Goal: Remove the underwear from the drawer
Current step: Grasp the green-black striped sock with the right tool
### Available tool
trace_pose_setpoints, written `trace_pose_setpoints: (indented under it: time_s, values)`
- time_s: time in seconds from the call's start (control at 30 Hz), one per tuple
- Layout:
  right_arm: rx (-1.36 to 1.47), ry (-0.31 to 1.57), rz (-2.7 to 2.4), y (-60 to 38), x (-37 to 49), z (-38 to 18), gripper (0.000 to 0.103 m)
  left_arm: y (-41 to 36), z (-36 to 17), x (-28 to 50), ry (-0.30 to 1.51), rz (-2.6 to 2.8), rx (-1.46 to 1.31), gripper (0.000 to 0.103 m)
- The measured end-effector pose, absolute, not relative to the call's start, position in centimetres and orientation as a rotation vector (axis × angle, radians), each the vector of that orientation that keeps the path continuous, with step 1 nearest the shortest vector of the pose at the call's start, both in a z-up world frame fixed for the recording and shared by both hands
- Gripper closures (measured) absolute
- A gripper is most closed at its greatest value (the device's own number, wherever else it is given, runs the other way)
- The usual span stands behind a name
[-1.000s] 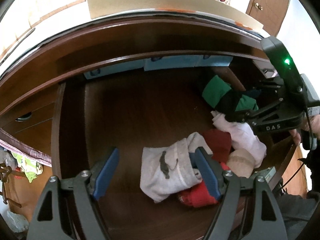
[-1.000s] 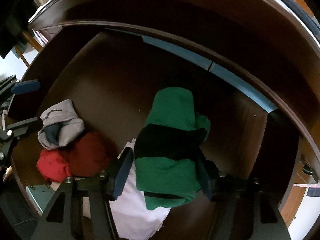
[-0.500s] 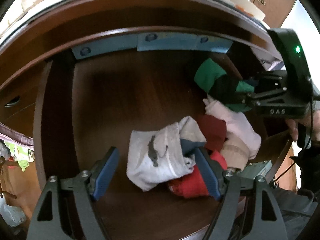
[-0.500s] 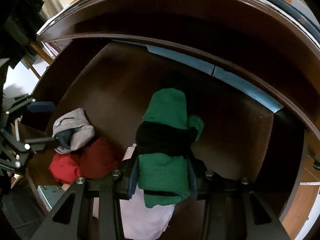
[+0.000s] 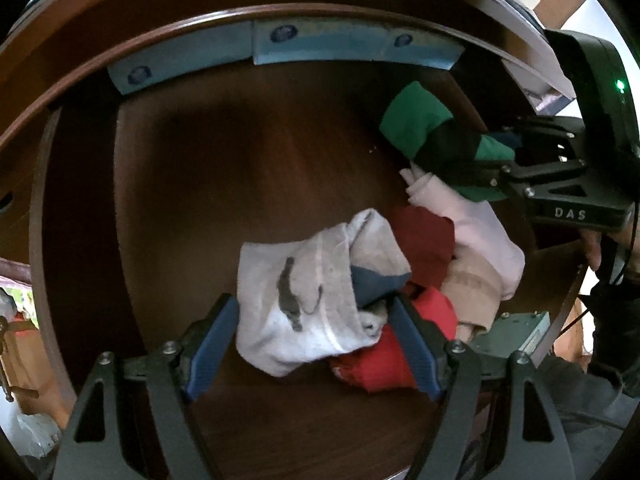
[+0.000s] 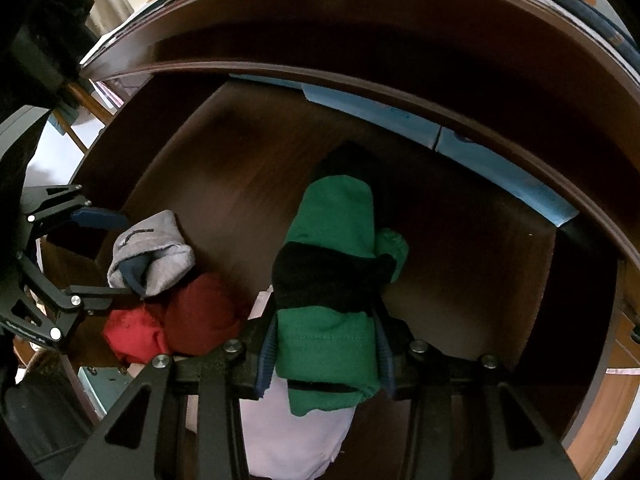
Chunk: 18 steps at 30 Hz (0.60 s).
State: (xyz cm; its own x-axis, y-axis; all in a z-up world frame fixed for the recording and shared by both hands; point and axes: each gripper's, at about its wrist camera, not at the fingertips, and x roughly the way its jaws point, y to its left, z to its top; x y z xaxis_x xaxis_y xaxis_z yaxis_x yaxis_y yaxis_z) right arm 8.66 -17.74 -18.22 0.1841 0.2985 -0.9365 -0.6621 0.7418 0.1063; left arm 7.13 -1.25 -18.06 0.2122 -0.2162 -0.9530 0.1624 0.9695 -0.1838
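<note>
My right gripper is clamped on the green-and-black underwear; its jaws have just been closing, and both pads now press the folded fabric from either side. The garment sits inside the open wooden drawer, partly over a pale pink piece.

My left gripper stands wide, its blue pads flanking the grey underwear without pressing it. This grey piece lies on the drawer floor, touching a dark red garment and a bright red garment. A beige piece lies just beside the bright red one. Light blue strips line the drawer's rear wall.
</note>
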Motion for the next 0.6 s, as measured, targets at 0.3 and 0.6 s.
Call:
trace_pose_setpoints:
  time_s: [0.3,0.6]
  values:
    - [-0.358,1.211,0.698,-17.3,8.5,-18.5,0.059,-2.0,-18.7,7.0,1.327,-0.302,-0.02,0.072]
    - [-0.292,1.199,0.708,-18.0,8.9,-18.1,0.063,-2.4,-17.7,5.8,1.207,-0.3,-0.038,0.082]
